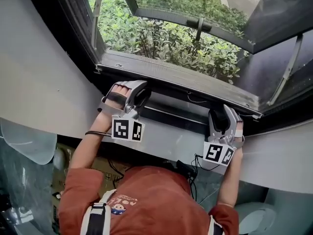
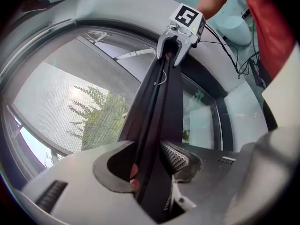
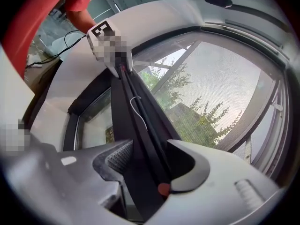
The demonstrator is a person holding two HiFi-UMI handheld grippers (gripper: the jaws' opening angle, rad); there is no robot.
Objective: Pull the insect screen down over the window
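The insect screen's black pull bar lies low along the bottom of the window frame. My left gripper is shut on the bar's left end and my right gripper on its right end. In the left gripper view the bar runs away between the jaws of the left gripper to the right gripper, with grey mesh on the left. In the right gripper view the bar passes through the right gripper, and mesh covers the opening.
Outside stand green shrubs and an outward-opened sash on a stay arm. A pale curved wall surrounds the window. A thin cord hangs on the bar. Black cables trail below the sill by the person's red shirt.
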